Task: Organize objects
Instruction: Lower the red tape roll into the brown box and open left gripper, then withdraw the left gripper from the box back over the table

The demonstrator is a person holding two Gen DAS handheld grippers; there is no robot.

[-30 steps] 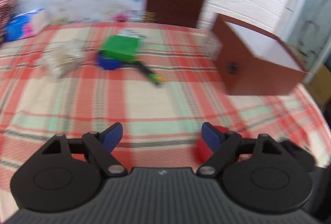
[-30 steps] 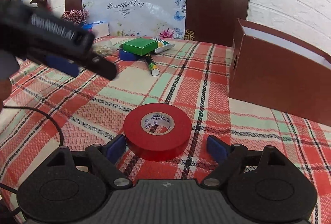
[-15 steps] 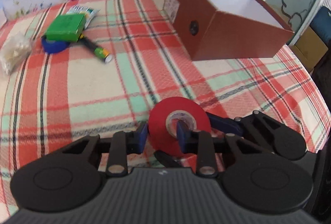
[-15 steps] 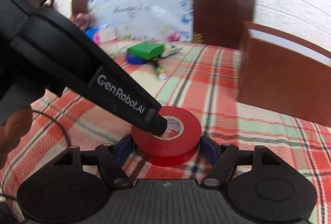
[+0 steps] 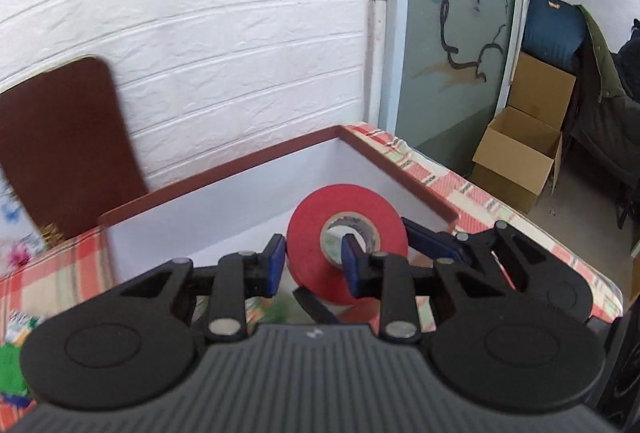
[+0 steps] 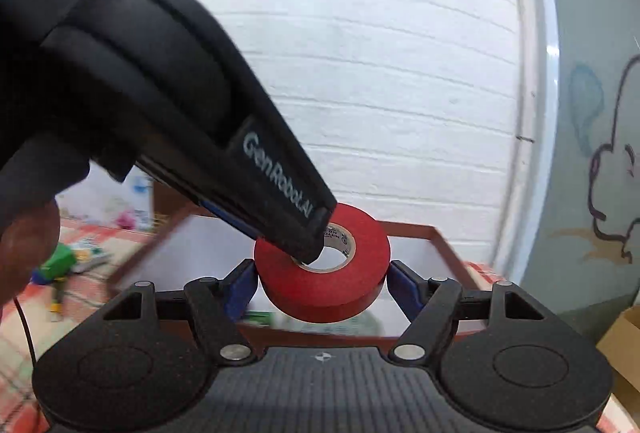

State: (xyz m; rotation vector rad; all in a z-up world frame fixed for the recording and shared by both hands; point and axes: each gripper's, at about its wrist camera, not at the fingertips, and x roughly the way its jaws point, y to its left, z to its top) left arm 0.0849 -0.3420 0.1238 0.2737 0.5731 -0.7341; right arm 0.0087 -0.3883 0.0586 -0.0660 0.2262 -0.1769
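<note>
Red tape roll held by both claws above the brown box

The left claw point(image 5: 313, 267) is clenched on the red tape roll point(image 5: 347, 240): one blue pad presses the roll's outer face, the other sits inside the cardboard core, pinching one wall of the ring. The roll stands tilted on edge in the left wrist view, raised off the table. The right claw point(image 6: 321, 283) grasps the same roll point(image 6: 322, 275) from outside, a blue pad touching each side of its outer rim, with the left claw's finger reaching down into the core from the upper left. Just beyond and below both claws lies the open brown box point(image 5: 396, 171) with white inner walls, resting on the plaid tablecloth point(image 5: 472, 193). Far off to the left of the right claw, blurred, sit a green item point(image 6: 60, 260) and other small objects
</note>
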